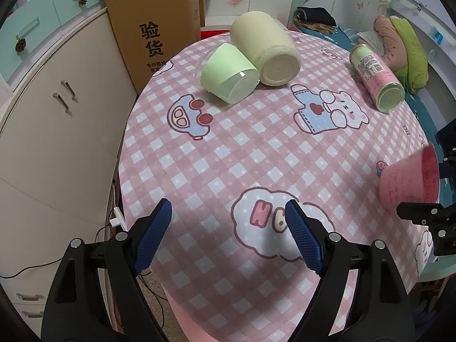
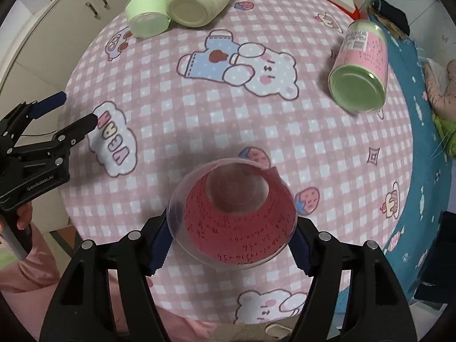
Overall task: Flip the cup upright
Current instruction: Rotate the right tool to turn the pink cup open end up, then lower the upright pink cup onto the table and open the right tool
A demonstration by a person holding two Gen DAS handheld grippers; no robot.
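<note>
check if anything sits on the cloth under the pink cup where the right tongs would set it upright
Nothing visible does. The right tongs already grip the pink cup, and the checked cloth around it is bare. The green cup, cream jar and labelled bottle lie far off; the left tongs hang open, apart.

A brown cardboard box [image 1: 159, 37] standing beyond the bench's far left edge carries large black Chinese characters, "验货", with a smaller line beneath too cut off to read. The checked cloth [image 2: 216, 119] covering the bench has a cloud near its left edge printed with the pastel letters "VEGAN". The left tool [image 2: 65, 114] has "GenRobot.AI" in small white letters on its black body. The pink cup [image 2: 236, 213] bears handwritten dark figures, only partly legible.
</note>
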